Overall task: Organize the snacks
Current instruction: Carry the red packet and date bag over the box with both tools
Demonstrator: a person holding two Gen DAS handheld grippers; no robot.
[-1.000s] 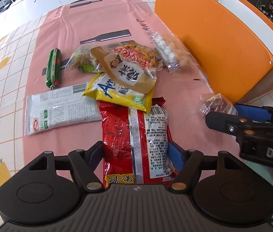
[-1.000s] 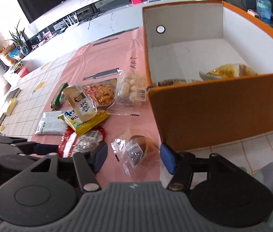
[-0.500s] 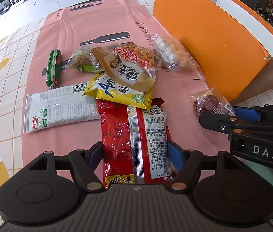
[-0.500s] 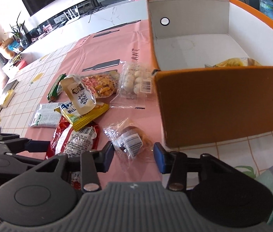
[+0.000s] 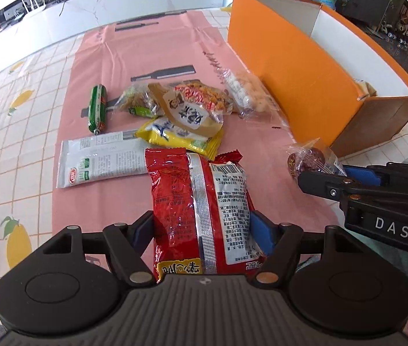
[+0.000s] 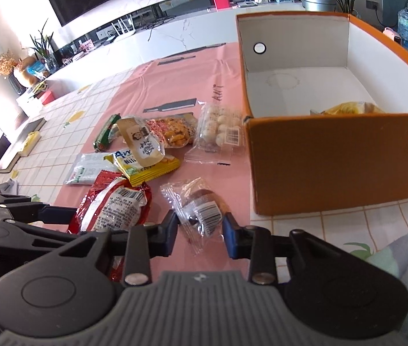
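Your left gripper (image 5: 201,230) has both pads against the sides of the red snack bag (image 5: 201,201), so it's gripping that bag, which lies flat on the pink mat (image 5: 146,49) w/ its far end tucked under the yellow packet (image 5: 181,138). Lift fast and that packet, plus the tan pouch (image 5: 189,115) on top, could drag or tip. Your right gripper (image 6: 199,230) straddles the clear-wrapped pastry (image 6: 201,210), near the orange box (image 6: 333,161); jaws not fully closed, and I can't tell if the pads bite. The film's slippery, so it may slide out, or a hard squeeze crushes the pastry.
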